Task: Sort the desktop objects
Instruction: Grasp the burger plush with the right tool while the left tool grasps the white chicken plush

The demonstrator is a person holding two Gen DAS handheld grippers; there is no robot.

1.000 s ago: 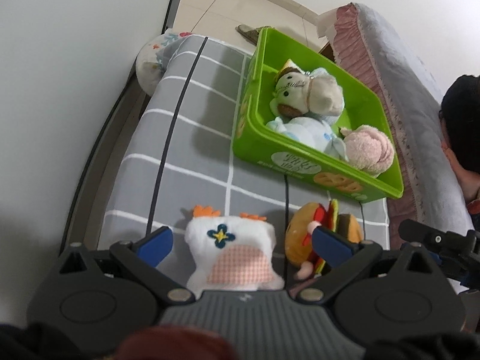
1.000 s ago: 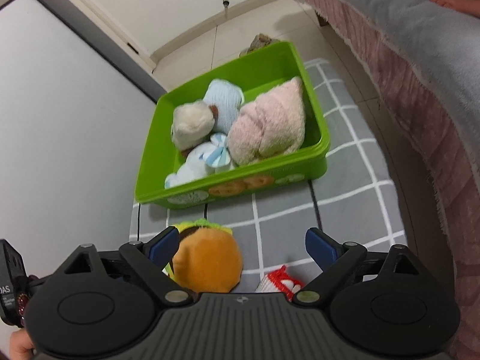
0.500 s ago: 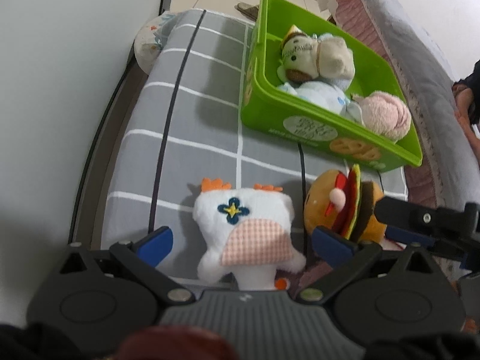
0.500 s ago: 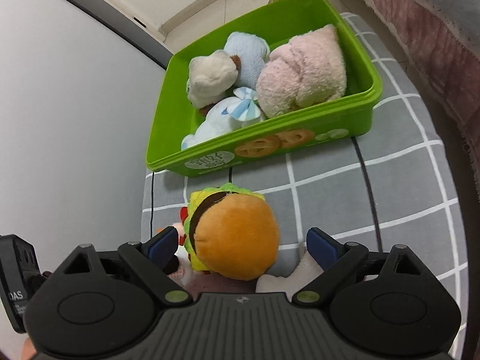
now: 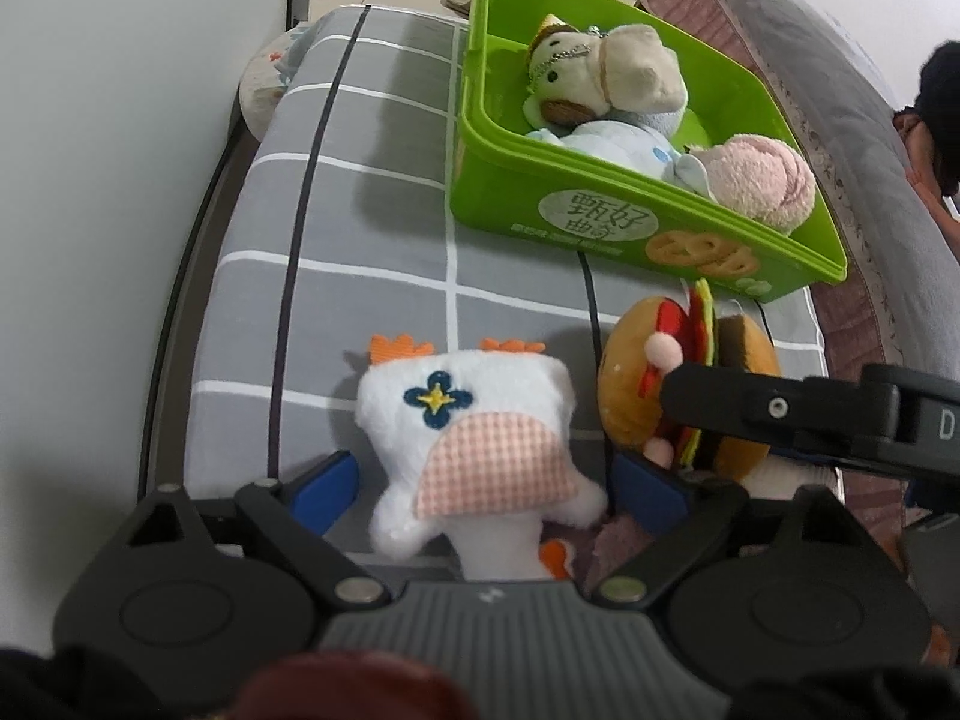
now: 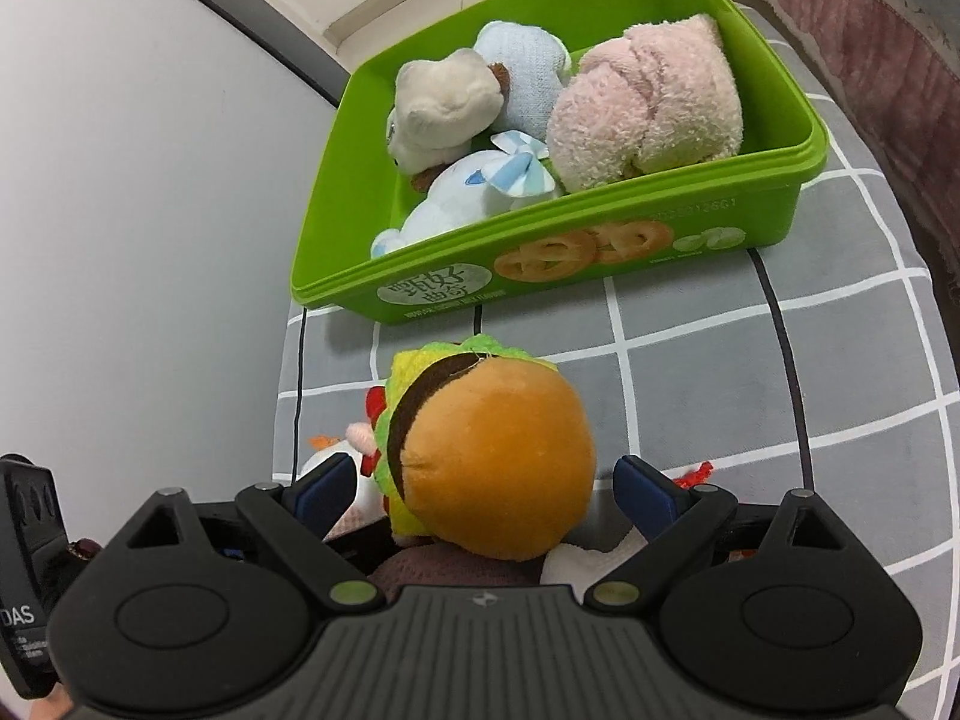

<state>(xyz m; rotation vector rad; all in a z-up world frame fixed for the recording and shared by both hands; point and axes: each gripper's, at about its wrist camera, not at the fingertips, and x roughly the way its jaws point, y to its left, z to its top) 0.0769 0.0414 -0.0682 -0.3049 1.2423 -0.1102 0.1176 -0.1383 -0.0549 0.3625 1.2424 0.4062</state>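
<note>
A white plush toy (image 5: 474,450) with a blue flower and a pink checked patch lies on the grey checked cloth between the open fingers of my left gripper (image 5: 487,483). A plush hamburger (image 6: 486,456) lies between the open fingers of my right gripper (image 6: 489,483); it also shows in the left wrist view (image 5: 678,384), partly behind the right gripper's black finger (image 5: 768,408). Neither gripper presses its toy. A green plastic box (image 6: 600,252) stands just beyond and holds a cream bear (image 6: 444,102), a pale blue toy (image 6: 480,186) and a pink toy (image 6: 648,108).
A grey wall (image 6: 120,240) runs along the left edge of the cloth-covered surface (image 5: 372,228). A bed with a pink frilled skirt (image 5: 840,138) stands on the right. A red and white plush (image 6: 690,474) lies under my right gripper. A person (image 5: 936,114) sits at far right.
Both grippers have moved forward and down. The white plush now sits deeper between the left fingers, the hamburger deeper between the right fingers. The green box looms closer.
</note>
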